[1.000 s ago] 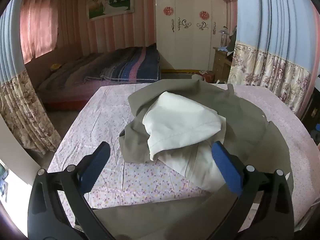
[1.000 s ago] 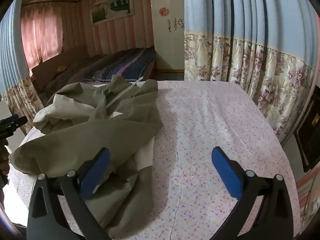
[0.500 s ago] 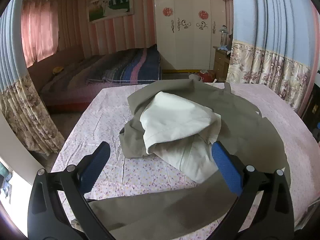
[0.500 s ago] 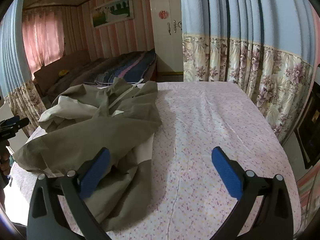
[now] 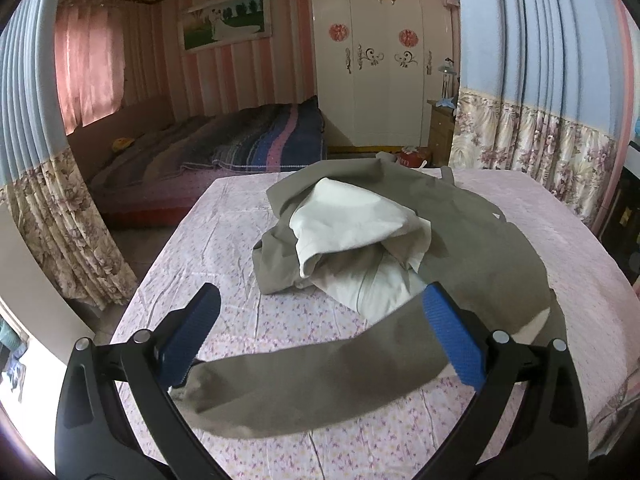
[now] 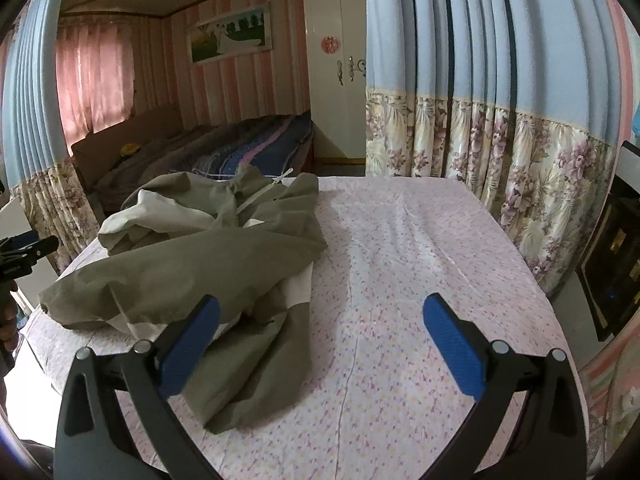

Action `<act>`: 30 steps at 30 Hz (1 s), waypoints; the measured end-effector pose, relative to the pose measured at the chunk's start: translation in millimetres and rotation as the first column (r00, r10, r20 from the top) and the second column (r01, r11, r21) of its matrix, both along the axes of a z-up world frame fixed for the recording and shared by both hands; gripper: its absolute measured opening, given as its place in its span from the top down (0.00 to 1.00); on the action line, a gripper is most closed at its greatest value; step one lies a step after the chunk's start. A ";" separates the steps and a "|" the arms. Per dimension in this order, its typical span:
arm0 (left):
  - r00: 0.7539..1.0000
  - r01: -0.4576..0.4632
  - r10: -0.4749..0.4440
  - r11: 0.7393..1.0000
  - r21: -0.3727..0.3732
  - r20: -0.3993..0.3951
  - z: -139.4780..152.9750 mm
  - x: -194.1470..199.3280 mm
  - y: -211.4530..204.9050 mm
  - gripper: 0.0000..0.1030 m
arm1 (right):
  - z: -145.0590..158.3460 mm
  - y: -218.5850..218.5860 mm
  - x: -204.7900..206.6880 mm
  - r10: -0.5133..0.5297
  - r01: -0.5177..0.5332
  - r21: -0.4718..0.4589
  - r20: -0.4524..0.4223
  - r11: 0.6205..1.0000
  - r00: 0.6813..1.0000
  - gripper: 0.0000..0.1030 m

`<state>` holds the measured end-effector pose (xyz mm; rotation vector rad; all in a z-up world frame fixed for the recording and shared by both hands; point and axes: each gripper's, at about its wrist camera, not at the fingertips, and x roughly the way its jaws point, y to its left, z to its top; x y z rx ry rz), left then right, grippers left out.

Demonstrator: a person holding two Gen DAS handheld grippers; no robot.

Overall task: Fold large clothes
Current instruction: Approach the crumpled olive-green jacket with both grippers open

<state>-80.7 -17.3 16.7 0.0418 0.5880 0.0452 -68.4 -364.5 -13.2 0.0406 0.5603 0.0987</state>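
Observation:
An olive-green jacket [image 5: 472,248] with a cream lining [image 5: 344,220] lies crumpled on the table's pink floral cloth [image 5: 224,240]. One sleeve [image 5: 320,376] stretches toward me, just below my left gripper [image 5: 320,336], which is open and empty above it. In the right wrist view the jacket [image 6: 208,264] lies at the left of the table. My right gripper [image 6: 320,340] is open and empty, its left finger over the jacket's near part, its right finger over bare cloth. The left gripper also shows at the far left of the right wrist view [image 6: 24,248].
The table's near-left edge [image 5: 132,312] drops to the floor. A bed [image 5: 224,148] stands behind the table, a white wardrobe [image 5: 380,72] beyond it. Blue and floral curtains [image 6: 520,184] hang close to the table's right side. The right half of the cloth [image 6: 420,264] is bare.
The left gripper has pulled back and risen, so the sleeve now lies in full view under it. The right gripper has pulled back a little. Both stay open.

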 end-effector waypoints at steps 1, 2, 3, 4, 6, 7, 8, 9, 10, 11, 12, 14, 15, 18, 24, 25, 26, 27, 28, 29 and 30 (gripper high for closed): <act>1.000 0.002 -0.002 1.000 0.001 0.003 0.4 -4.9 -1.1 0.03 | 0.5 0.5 -4.2 0.001 -0.001 0.000 0.003 1.000 1.000 0.02; 1.000 0.001 -0.001 1.000 -0.001 0.003 0.7 -8.3 -1.0 0.03 | 0.9 1.4 -8.2 0.001 -0.001 -0.001 0.005 1.000 1.000 0.02; 1.000 0.003 -0.003 1.000 -0.005 0.003 0.8 -11.3 -1.4 0.03 | 1.4 2.6 -13.1 0.001 -0.001 -0.003 0.009 1.000 1.000 0.02; 1.000 0.009 -0.009 1.000 -0.008 0.006 0.9 -15.4 -2.6 0.03 | 1.6 3.8 -17.3 0.001 -0.001 -0.004 0.012 1.000 1.000 0.02; 1.000 0.015 -0.015 1.000 -0.002 0.011 1.1 -21.4 -5.0 0.03 | 1.5 5.6 -25.2 0.002 -0.002 -0.006 0.014 1.000 1.000 0.02; 1.000 0.019 -0.019 1.000 0.001 0.013 1.1 -25.4 -6.2 0.03 | 1.2 5.8 -27.1 0.001 -0.001 -0.005 0.014 1.000 1.000 0.02; 1.000 0.024 -0.024 1.000 0.004 0.012 0.9 -27.3 -7.9 0.03 | 1.0 6.4 -30.3 0.003 -0.003 -0.003 0.015 1.000 1.000 0.02; 1.000 0.027 -0.027 1.000 0.007 0.011 0.5 -29.4 -8.9 0.03 | 0.7 7.7 -32.9 0.003 -0.003 -0.001 0.016 1.000 1.000 0.02; 1.000 0.028 -0.028 1.000 0.011 0.009 0.2 -31.2 -9.3 0.03 | 0.0 8.0 -35.4 0.005 -0.005 0.002 0.016 1.000 1.000 0.02; 1.000 0.028 -0.028 1.000 0.012 0.009 0.4 -31.6 -9.6 0.03 | -0.3 7.9 -36.9 0.007 -0.007 0.005 0.017 1.000 1.000 0.02; 1.000 0.027 -0.027 1.000 0.013 0.010 0.8 -32.3 -9.2 0.03 | -0.7 8.1 -37.9 0.009 -0.009 0.006 0.018 1.000 1.000 0.02; 1.000 0.020 -0.021 1.000 0.013 0.013 1.1 -32.8 -9.1 0.03 | -0.6 7.7 -38.6 0.009 -0.009 0.005 0.021 1.000 1.000 0.02; 1.000 0.017 -0.017 1.000 0.012 0.014 1.9 -32.2 -8.2 0.03 | 0.2 7.4 -38.2 0.010 -0.010 0.006 0.023 1.000 1.000 0.02; 1.000 0.010 -0.010 1.000 0.017 0.012 4.3 -25.3 -6.4 0.03 | 1.0 6.3 -34.7 0.010 -0.010 0.012 0.024 1.000 1.000 0.02; 1.000 -0.001 0.001 0.999 0.044 0.004 4.2 0.9 -4.7 0.03 | -2.5 8.5 -11.9 0.020 -0.020 0.014 0.001 1.000 1.000 0.02; 1.000 -0.003 0.003 0.999 0.043 0.003 4.0 6.2 -3.3 0.03 | -3.7 10.2 -6.3 0.024 -0.024 0.011 -0.005 1.000 1.000 0.02; 1.000 -0.004 0.004 0.999 0.044 0.001 3.5 11.7 -2.3 0.03 | -4.5 12.8 -2.5 0.027 -0.027 0.008 -0.009 1.000 1.000 0.02; 1.000 -0.005 0.005 0.999 0.049 -0.001 2.6 18.2 -0.7 0.03 | -5.6 15.6 4.4 0.034 -0.033 0.007 -0.015 0.999 0.999 0.02; 1.000 -0.009 0.009 0.998 0.057 -0.003 2.2 24.2 -0.1 0.03 | -6.8 18.8 11.5 0.041 -0.041 0.009 -0.019 0.999 0.999 0.02; 1.000 -0.012 0.012 0.998 0.066 -0.004 1.1 30.0 1.3 0.03 | -7.7 21.4 15.6 0.044 -0.044 0.009 -0.022 0.999 0.999 0.02; 1.000 -0.013 0.013 0.997 0.075 -0.005 0.2 35.7 2.5 0.03 | -9.5 25.6 23.6 0.048 -0.048 0.008 -0.028 0.999 0.998 0.02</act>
